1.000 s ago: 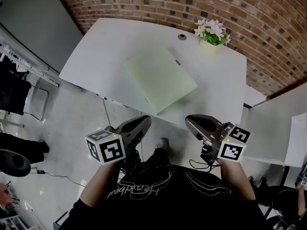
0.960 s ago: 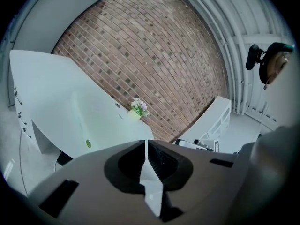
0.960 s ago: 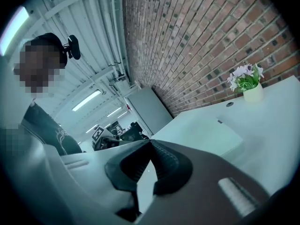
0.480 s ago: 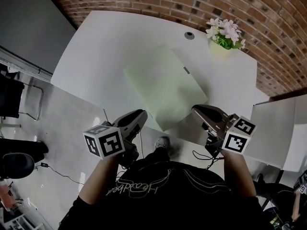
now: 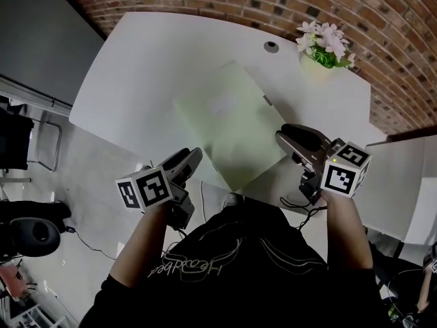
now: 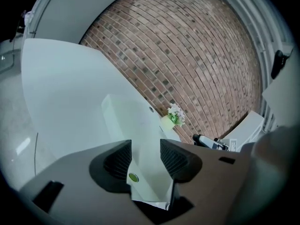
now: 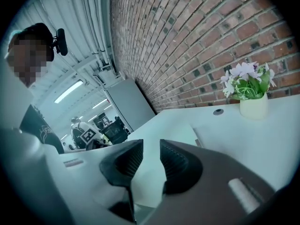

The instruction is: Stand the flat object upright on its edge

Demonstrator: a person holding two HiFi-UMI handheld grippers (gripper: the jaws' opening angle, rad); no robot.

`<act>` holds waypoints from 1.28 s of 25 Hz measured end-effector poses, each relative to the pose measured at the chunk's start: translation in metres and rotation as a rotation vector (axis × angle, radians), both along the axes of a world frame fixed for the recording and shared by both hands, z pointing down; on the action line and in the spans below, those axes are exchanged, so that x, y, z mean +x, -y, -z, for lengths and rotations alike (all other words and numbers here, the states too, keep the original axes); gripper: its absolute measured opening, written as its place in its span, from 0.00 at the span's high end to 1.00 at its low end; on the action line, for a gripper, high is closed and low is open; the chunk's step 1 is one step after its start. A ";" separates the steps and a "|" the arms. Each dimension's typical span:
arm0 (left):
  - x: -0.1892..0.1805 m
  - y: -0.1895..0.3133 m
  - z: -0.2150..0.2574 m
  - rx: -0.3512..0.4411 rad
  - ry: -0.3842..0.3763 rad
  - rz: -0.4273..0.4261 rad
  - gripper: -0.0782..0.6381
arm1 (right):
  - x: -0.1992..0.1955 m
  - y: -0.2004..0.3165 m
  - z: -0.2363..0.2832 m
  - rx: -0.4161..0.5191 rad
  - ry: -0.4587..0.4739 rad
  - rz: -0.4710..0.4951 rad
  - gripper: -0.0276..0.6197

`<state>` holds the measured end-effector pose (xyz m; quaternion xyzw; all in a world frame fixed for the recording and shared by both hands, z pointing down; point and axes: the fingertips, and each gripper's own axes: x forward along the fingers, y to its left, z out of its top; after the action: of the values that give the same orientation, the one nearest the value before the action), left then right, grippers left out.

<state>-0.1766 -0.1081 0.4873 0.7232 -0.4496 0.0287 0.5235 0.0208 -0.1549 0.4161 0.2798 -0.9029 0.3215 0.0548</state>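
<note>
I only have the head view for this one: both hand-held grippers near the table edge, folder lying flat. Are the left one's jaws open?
Observer: Yes. In the left gripper view the left hand-held gripper has its jaws apart. They have just been opening, and the pads touch nothing. The folder lies beyond the gap.
Reviewer: And the right one?
Observer: The same. The right hand-held gripper has its jaws apart, also just opening, with nothing gripped between them.
Reviewer: Is anyone else around?
Observer: The right gripper view shows a person standing far back in the room, past the table.
</note>
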 end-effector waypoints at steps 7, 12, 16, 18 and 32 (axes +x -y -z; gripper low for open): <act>0.002 0.011 -0.022 -0.062 -0.001 0.066 0.55 | 0.003 0.038 -0.026 -0.010 -0.110 0.063 0.73; 0.001 0.022 -0.034 -0.098 0.008 0.120 0.54 | 0.004 0.062 -0.065 -0.088 -0.195 0.113 0.68; 0.002 0.031 -0.047 -0.132 0.017 0.161 0.54 | 0.008 0.081 -0.091 -0.144 -0.210 0.114 0.66; 0.000 0.034 -0.053 -0.150 0.024 0.181 0.54 | 0.008 0.090 -0.104 -0.162 -0.212 0.104 0.66; 0.005 0.041 -0.075 -0.208 0.049 0.177 0.55 | 0.001 0.098 -0.139 -0.227 -0.207 0.115 0.69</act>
<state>-0.1721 -0.1486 0.5625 0.6216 -0.5190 0.0464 0.5849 0.0214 -0.2527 0.5549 0.2511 -0.8649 0.3873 0.1971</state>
